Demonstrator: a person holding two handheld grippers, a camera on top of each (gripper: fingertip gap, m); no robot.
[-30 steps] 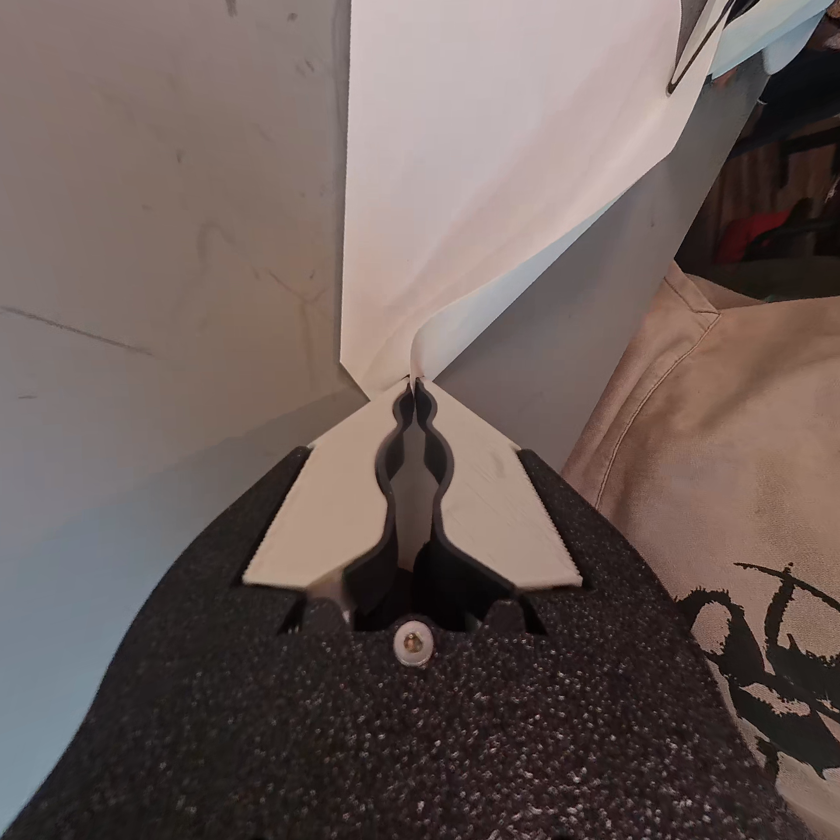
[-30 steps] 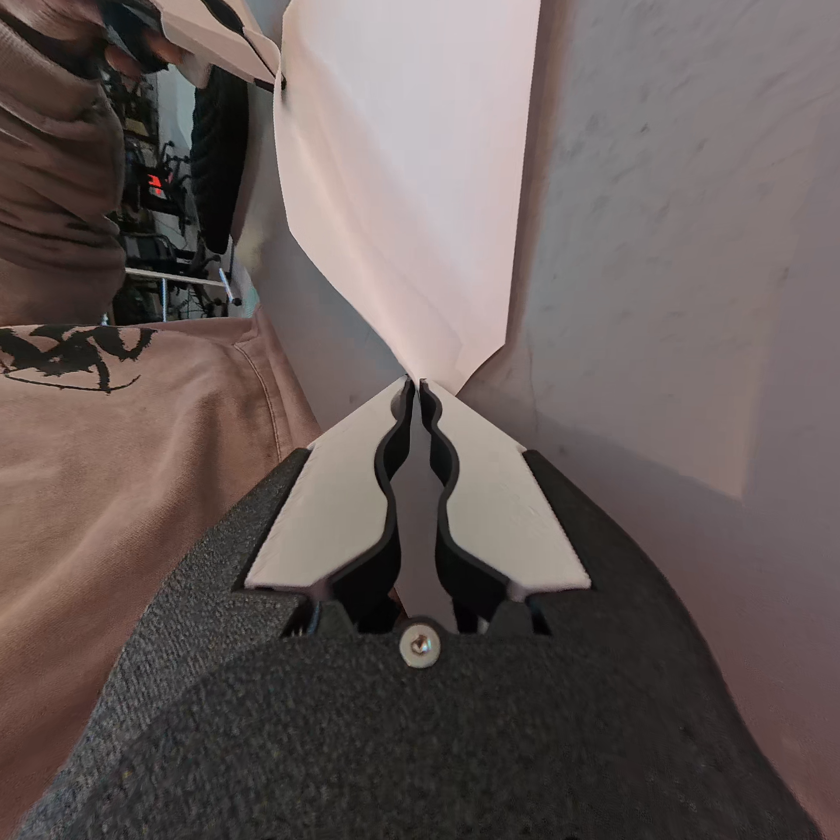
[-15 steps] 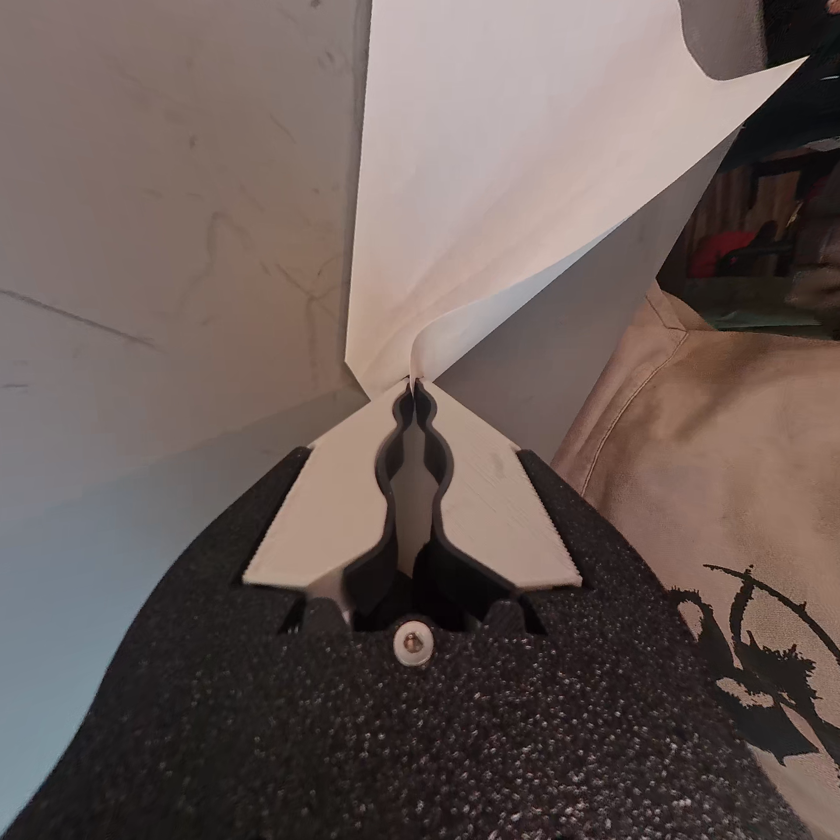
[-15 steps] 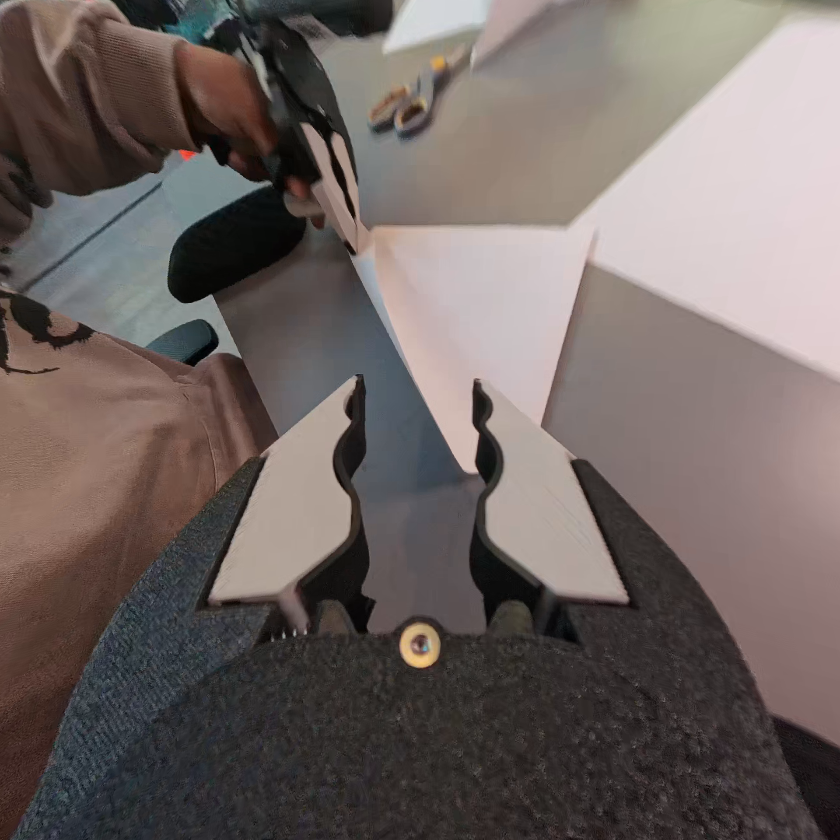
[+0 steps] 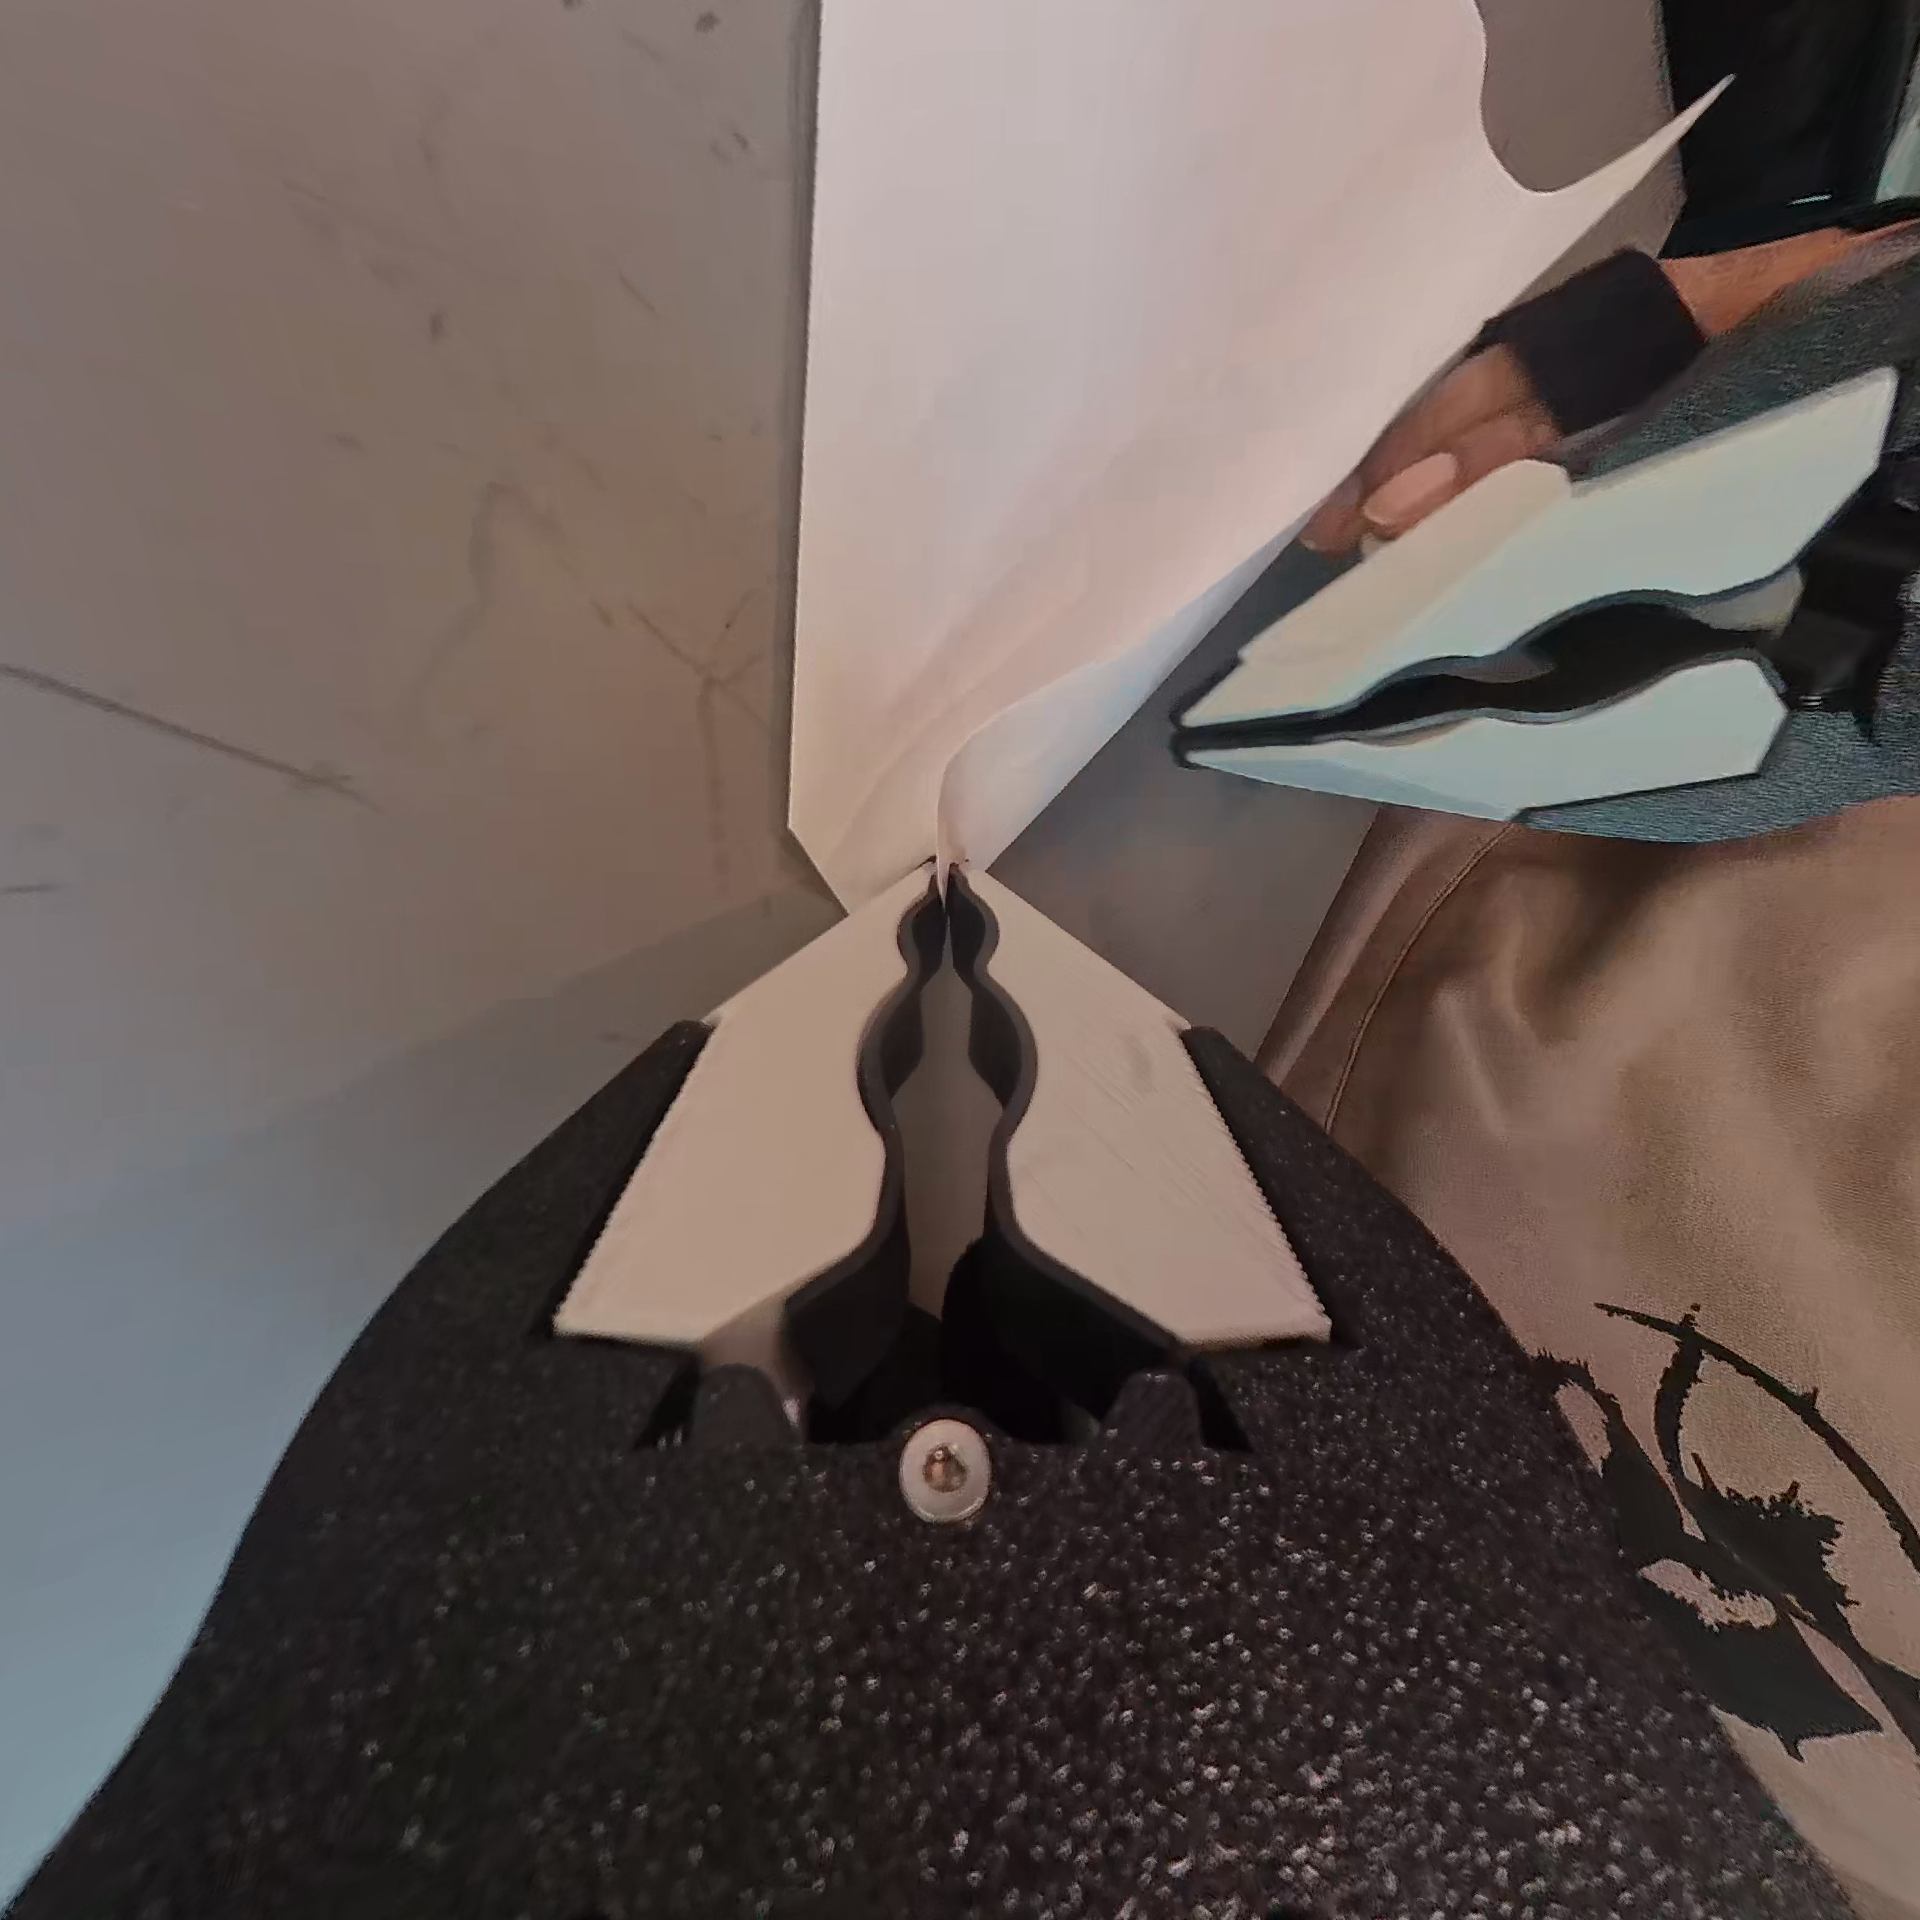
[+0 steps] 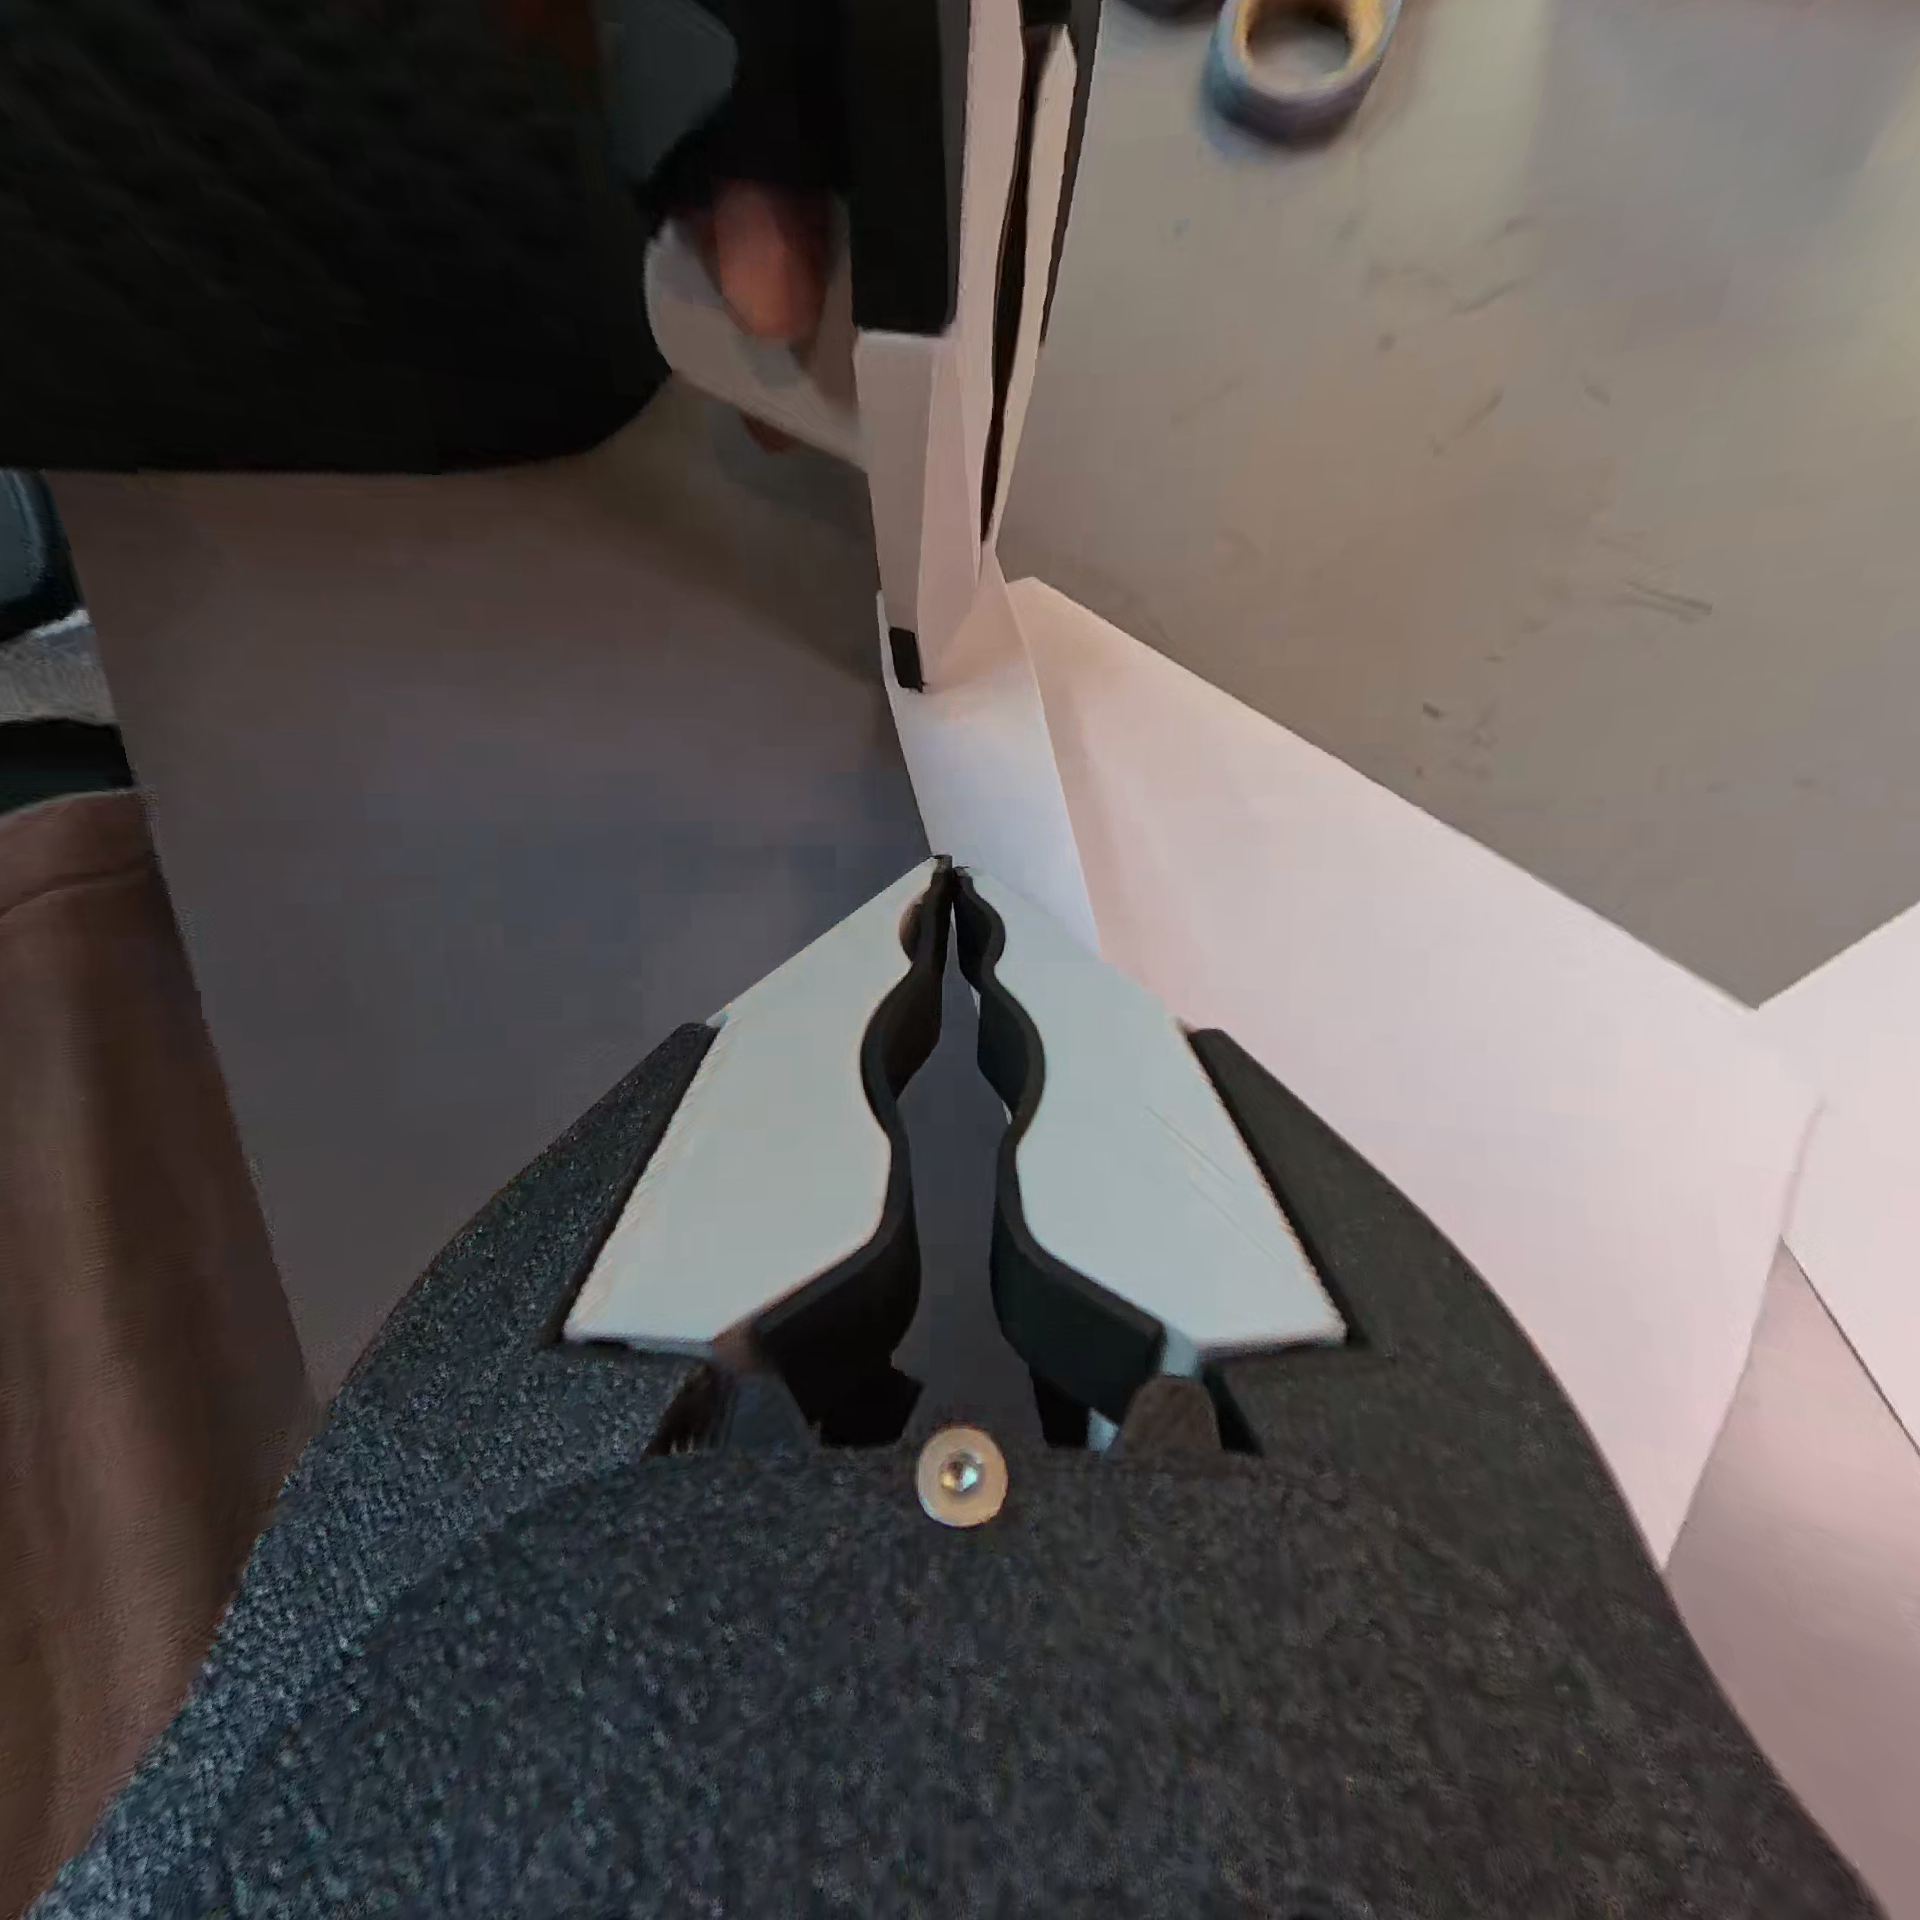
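The left gripper has its fingers pressed together on a corner of the white paper sheet, which rises curled from the tips and fans out over the grey table.

The right gripper also has its tips closed. The sheet's edge runs right beside and behind them, but whether paper is pinched between them is hard to make out. In the left wrist view the same gripper hangs beside the sheet's lifted edge, blurred, with a hand partly in view behind it.

A beige garment with a black print fills the near right side.

Farther off, the scuffed table carries a second white sheet, cut off at the frame, and a roll of tape, cropped at the top edge. The room beyond is dark and unreadable.
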